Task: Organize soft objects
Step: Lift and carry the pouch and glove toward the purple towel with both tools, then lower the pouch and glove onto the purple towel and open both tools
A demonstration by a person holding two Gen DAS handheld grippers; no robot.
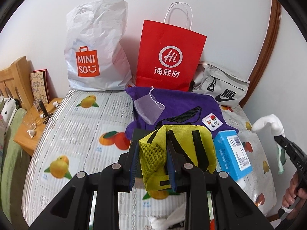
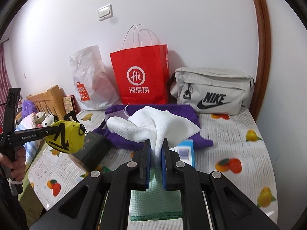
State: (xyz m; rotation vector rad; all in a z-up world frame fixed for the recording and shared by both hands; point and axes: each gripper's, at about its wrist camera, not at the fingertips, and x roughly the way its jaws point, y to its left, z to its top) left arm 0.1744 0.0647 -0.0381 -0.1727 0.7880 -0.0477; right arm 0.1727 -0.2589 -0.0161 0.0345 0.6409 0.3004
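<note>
My left gripper [image 1: 152, 151] is shut on a yellow pouch [image 1: 178, 149] with black straps and a mesh side, held above the table; it also shows in the right wrist view [image 2: 65, 138]. My right gripper [image 2: 156, 151] is shut on a white-and-green cloth [image 2: 153, 126], white part bunched above the fingers, green part hanging below. The cloth shows at the right edge of the left wrist view [image 1: 268, 124]. A purple fabric bag [image 1: 172, 107] lies on the table with a small sheer drawstring pouch [image 1: 148, 109] on it.
Against the wall stand a white Miniso bag [image 1: 96, 53], a red paper bag [image 1: 168, 55] and a grey Nike bag [image 1: 220, 84]. A blue box [image 1: 232, 153] and a dark box [image 2: 92, 149] lie on the fruit-print tablecloth [image 1: 76, 134]. A wooden nightstand [image 1: 32, 122] stands left.
</note>
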